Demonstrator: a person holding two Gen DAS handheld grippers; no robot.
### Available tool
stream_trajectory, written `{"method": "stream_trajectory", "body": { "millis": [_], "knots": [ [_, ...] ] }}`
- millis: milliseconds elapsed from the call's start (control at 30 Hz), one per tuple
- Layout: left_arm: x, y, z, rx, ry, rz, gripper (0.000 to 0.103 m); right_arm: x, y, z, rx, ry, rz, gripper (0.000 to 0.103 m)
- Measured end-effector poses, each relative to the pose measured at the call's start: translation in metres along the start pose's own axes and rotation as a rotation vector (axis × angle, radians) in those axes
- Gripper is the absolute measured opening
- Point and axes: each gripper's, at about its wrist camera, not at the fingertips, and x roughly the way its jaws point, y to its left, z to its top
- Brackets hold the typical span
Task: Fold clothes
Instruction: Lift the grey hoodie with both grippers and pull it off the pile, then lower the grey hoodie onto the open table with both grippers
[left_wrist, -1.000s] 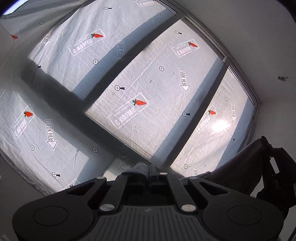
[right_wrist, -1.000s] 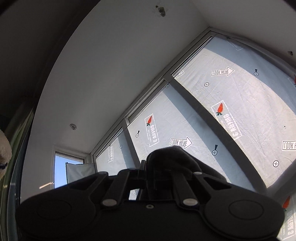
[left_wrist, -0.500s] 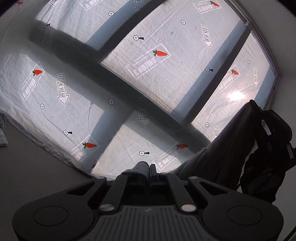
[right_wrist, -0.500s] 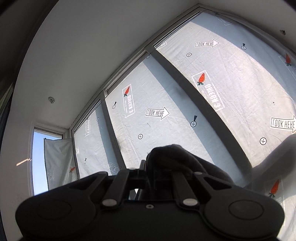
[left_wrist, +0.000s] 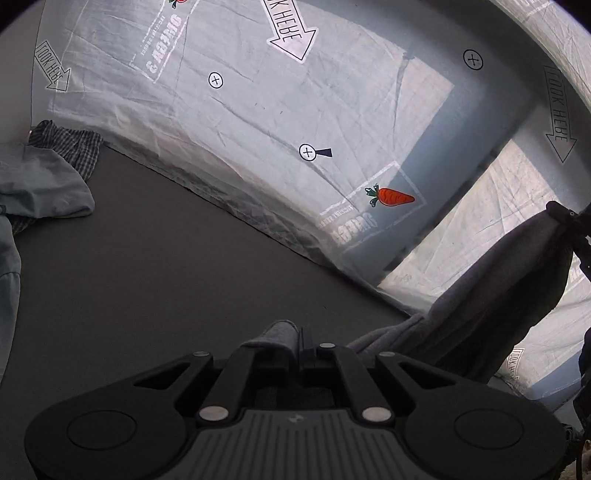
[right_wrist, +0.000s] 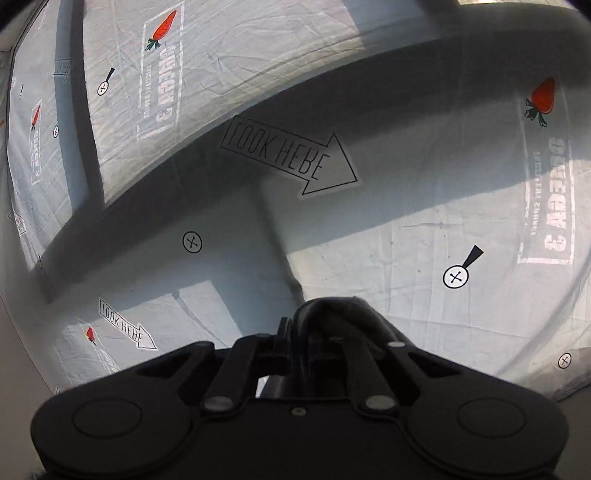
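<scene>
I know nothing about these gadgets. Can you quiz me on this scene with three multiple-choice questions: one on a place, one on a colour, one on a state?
1. Where does the pile of clothes lie in the left view?
A. At the table's left side
B. Hung on the window sheet
C. Under the garment

2. What colour is the held garment?
A. Red
B. Yellow
C. Grey

3. How is the left hand-held gripper?
A. Open, empty
B. Shut on the garment
C. Shut on nothing

Answers:
1 A: the pile rests on the table at the far left.
2 C: the garment is plainly grey.
3 B: the left hand-held gripper has cloth pinched between its closed fingers.
</scene>
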Motion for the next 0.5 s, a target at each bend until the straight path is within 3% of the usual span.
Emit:
{"method": "stream_trajectory", "body": {
  "millis": [33, 67, 133, 233, 400, 500],
  "knots": [
    [0.024, 0.003, -0.001, 0.014, 0.036, 0.019, 0.005, 0.025, -0.009, -0.02, 0.002, 0.11, -0.036, 0.024],
    [0.041, 0.008, -0.003, 0.017, 0.057, 0.029, 0.005, 0.048, -0.018, -0.041, 0.01, 0.221, -0.069, 0.025],
    [0.061, 0.014, -0.004, 0.019, 0.093, 0.055, 0.007, 0.057, -0.038, -0.076, 0.072, 0.304, -0.057, 0.025],
    [0.054, 0.017, -0.005, 0.039, 0.085, 0.041, 0.014, 0.033, -0.057, -0.111, 0.094, 0.344, -0.079, 0.041],
    [0.014, 0.006, -0.022, 0.075, 0.06, 0.029, 0.038, -0.047, -0.078, -0.147, 0.15, 0.398, -0.128, 0.043],
    [-0.015, 0.003, -0.044, 0.102, 0.078, 0.033, 0.041, -0.097, -0.081, -0.166, 0.186, 0.422, -0.141, 0.044]
  ]
}}
